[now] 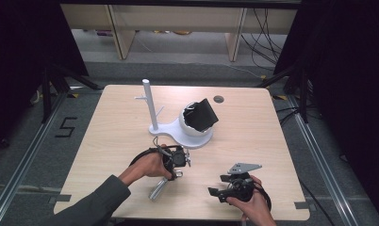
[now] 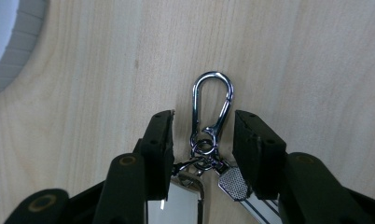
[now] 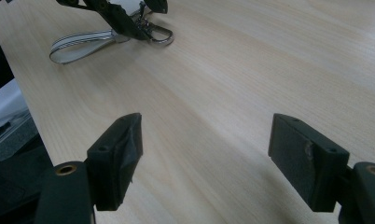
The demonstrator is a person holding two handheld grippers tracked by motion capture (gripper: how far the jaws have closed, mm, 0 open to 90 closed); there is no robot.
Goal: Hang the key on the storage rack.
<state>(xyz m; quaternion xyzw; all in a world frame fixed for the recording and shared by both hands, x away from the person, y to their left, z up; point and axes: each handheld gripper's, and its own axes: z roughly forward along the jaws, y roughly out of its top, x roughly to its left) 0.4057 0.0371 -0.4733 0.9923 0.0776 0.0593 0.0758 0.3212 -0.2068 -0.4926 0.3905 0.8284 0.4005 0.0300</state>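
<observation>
Pale wooden table (image 1: 253, 127), dark surroundings

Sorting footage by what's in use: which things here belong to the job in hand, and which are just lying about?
In the job:
- keyring clip with its strap
- left hand-held gripper, jaws either side of the clip

Lying about:
- white peg stand
- white bowl with black pouch

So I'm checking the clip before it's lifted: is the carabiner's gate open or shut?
Shut: in the left gripper view the carabiner forms an unbroken silver loop, lying flat on the table between the left gripper jaws.
</observation>
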